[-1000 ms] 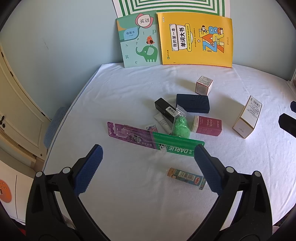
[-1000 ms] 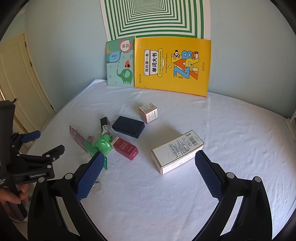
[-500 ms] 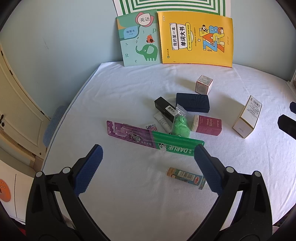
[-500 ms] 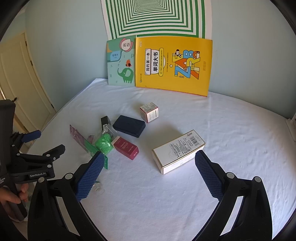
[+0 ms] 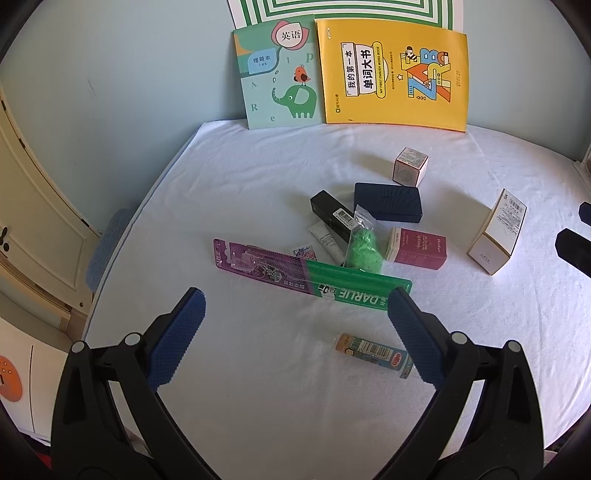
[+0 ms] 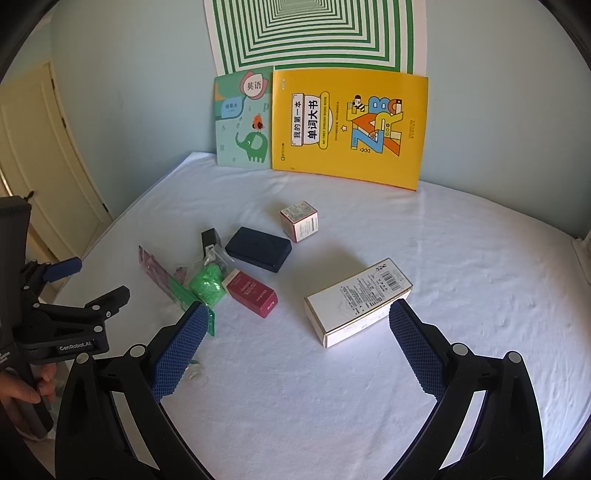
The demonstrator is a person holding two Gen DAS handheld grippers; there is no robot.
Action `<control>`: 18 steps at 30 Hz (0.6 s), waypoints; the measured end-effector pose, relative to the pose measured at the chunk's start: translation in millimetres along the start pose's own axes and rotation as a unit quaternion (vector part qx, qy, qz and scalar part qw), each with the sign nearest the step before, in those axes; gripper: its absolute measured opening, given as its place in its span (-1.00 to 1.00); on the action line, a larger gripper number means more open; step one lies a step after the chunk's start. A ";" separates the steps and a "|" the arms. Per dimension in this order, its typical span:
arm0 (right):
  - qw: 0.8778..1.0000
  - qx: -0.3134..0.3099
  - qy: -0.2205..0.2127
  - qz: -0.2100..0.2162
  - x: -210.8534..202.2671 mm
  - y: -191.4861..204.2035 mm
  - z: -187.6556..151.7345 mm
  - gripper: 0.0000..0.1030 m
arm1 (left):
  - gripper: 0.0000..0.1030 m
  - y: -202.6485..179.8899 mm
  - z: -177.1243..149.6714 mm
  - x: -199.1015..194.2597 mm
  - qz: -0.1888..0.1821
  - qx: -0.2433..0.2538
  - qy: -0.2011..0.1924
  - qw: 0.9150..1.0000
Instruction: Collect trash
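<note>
Trash lies on a white-sheeted table (image 5: 258,177). A purple and green Darlie toothbrush pack (image 5: 310,273), a small tube (image 5: 373,355), a green crumpled bag (image 5: 364,247), a black box (image 5: 332,216), a dark blue case (image 5: 388,201), a red box (image 5: 419,248), a small pink cube box (image 5: 410,166) and a white carton (image 5: 496,232) show. My left gripper (image 5: 295,306) is open and empty, just short of the toothbrush pack. My right gripper (image 6: 295,325) is open and empty, just short of the white carton (image 6: 358,301), with the red box (image 6: 253,291) to its left.
Two books, one teal (image 5: 279,74) and one yellow (image 5: 393,77), lean on the back wall under a green striped poster (image 6: 314,33). The table's left edge (image 5: 122,251) drops toward a cream door. The left gripper also shows in the right wrist view (image 6: 86,282).
Both views have shifted very slightly, with the scene sitting a touch lower. Nothing was taken hold of or moved on the table.
</note>
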State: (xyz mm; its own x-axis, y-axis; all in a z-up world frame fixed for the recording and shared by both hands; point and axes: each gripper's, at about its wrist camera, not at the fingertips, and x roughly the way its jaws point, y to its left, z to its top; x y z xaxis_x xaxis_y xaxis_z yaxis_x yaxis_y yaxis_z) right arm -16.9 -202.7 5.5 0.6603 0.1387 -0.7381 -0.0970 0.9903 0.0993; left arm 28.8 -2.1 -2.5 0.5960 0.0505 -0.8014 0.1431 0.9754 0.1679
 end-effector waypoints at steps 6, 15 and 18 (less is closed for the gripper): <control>1.000 0.001 0.005 0.000 2.9 -1.9 1.0 0.89 | 0.87 0.6 1.0 2.5 0.000 0.001 0.003 1.000; 1.000 -0.009 0.023 -0.003 16.0 -3.2 -0.2 0.89 | 0.88 -1.9 2.7 14.7 -0.007 0.011 0.017 1.000; 0.999 -0.016 0.035 -0.005 24.1 -4.8 -2.3 0.89 | 0.87 -2.7 3.9 23.4 -0.005 0.023 0.024 0.999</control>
State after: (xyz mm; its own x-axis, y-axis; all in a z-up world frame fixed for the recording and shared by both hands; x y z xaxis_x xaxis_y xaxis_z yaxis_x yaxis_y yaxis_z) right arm -2.2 -204.2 -14.3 0.6083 0.1272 -0.7835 -0.1153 0.9908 0.0713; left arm 45.5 -4.4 -19.5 0.5566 0.0510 -0.8292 0.1858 0.9652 0.1840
